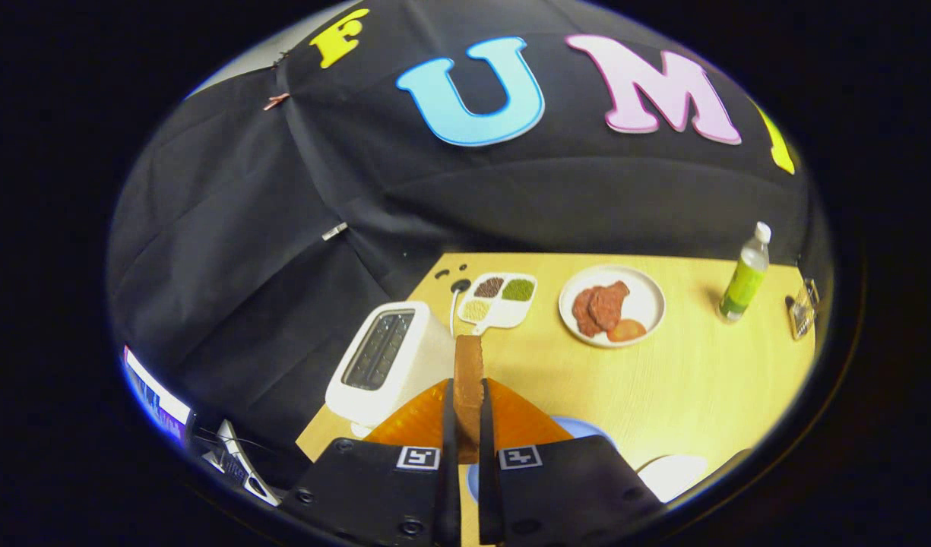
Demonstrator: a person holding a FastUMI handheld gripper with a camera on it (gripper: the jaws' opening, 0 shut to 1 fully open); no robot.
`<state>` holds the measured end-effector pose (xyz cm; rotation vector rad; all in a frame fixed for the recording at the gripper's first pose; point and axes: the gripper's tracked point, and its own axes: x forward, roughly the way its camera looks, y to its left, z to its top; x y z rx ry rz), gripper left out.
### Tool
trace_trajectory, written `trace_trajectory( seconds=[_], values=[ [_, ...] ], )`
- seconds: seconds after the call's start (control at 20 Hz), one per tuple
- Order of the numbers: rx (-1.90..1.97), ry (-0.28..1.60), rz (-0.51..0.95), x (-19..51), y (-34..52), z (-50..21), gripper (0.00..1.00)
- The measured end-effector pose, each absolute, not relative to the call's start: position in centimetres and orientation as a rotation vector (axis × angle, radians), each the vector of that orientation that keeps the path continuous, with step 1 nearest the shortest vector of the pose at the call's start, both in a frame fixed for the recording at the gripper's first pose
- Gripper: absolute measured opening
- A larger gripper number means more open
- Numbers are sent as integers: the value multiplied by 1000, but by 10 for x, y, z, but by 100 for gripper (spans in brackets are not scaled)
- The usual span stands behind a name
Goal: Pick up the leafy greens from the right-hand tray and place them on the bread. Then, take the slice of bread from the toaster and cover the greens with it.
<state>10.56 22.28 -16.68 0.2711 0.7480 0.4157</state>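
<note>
We see the gripper (465, 414) clamped on a slice of bread (468, 380) (held upright, edge-on between both fingers) above the wooden table (701, 380), beside the white toaster (385, 361); a divided tray (498, 300) and meat plate (647, 304) lie beyond.

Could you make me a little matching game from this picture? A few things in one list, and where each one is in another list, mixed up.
Things
1. slice of bread
2. toaster
3. green bottle
4. round plate

Places
A. standing near the far right corner of the table
B. clamped upright between the two fingers of the tongs
C. between the divided tray and the bottle, holding reddish food
D. on the table's left edge, just left of the fingers

Pairs: 1-B, 2-D, 3-A, 4-C
</note>
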Motion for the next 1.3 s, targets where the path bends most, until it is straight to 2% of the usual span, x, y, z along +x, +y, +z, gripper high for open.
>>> trace_trajectory(
  seconds=[0.6,1.0,1.3],
  values=[
    [312,924,379,71,203,-268,14],
    [298,957,316,71,177,-290,13],
    [279,977,260,66,158,-306,17]
  ],
)
